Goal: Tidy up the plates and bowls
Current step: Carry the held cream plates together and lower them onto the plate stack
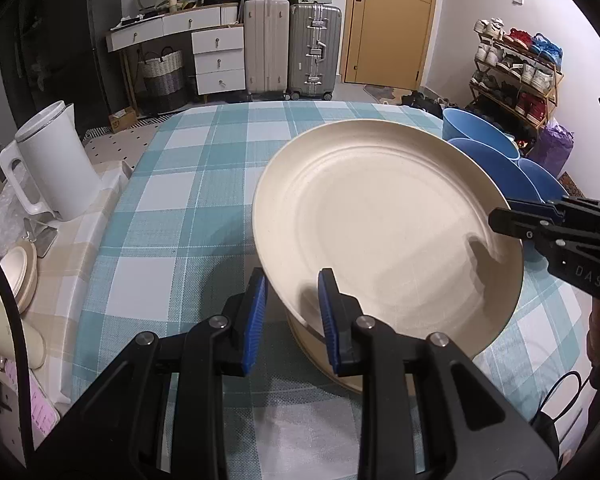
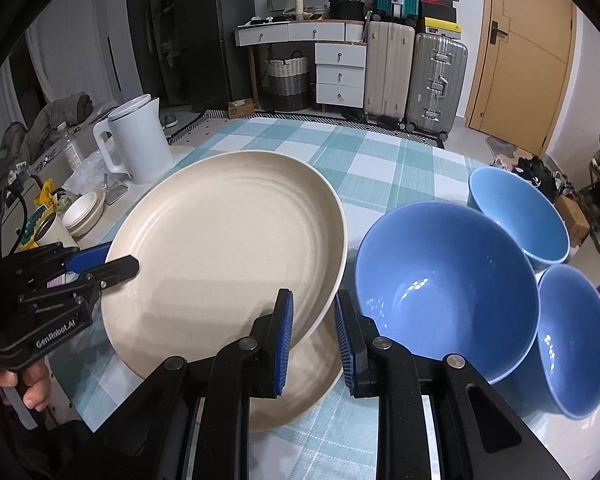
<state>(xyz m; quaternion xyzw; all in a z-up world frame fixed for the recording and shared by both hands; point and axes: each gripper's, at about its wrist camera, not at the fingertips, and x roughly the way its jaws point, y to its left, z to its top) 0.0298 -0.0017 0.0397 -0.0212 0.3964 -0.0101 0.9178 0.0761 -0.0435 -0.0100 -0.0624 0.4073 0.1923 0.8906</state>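
Bench [image 1: 180, 208]: covered with a checked cloth. All the task's dishes are on its right half; a white kettle [image 1: 56, 160] stands at the left edge.

Upper plate [image 2: 228, 240]: cream, broad and shallow, with a raised rim. It is held clear of the bench and tilted, its near-right edge low over the lower plate [image 2: 308, 384], which lies flat on the cloth. I judge it stiff and fairly light, with a smooth matt surface. It may slide in a loose grip and would chip if dropped. Take it only by the rim, at two opposite points as you have it now, and keep it level before you let it down.

Bowls: three blue glazed ones stand on the right, a large bowl [image 2: 448, 280] just beside the plates and two smaller ones behind it and to its right. They look heavier, slick and breakable. Grip each across the wall at the lip, one finger inside and one outside.

Left gripper [image 1: 292, 280]: its fingers are clamped on the near-left rim of the upper plate.

Right gripper [image 2: 312, 300]: its fingers are clamped on the opposite rim, close beside the large bowl. Mind that clearance.
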